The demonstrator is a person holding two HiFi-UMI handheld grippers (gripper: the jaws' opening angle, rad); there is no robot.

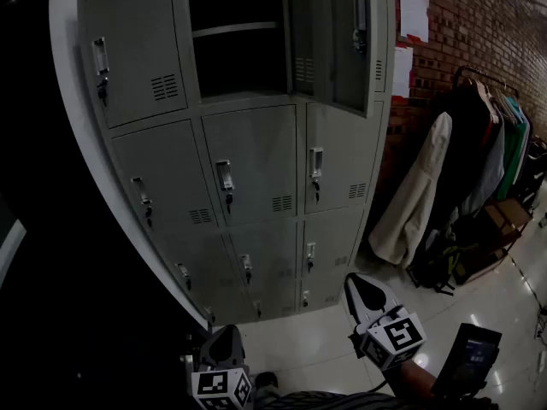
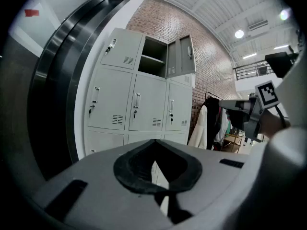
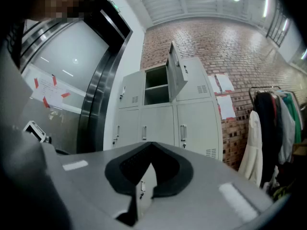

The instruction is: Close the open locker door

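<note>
While left gripper (image 1: 224, 338) and right gripper (image 1: 362, 292) hang low, both pinched together on nothing, the reach looks unstarted.
Locker door (image 1: 338, 45) stands open in the top row, well above; one gripper likely must rise and swing it shut.

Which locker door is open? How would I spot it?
Find the grey locker bank beside the brick wall. In its top row, the middle door hangs swung out, baring a dark shelved compartment; every other visible door is shut.
</note>
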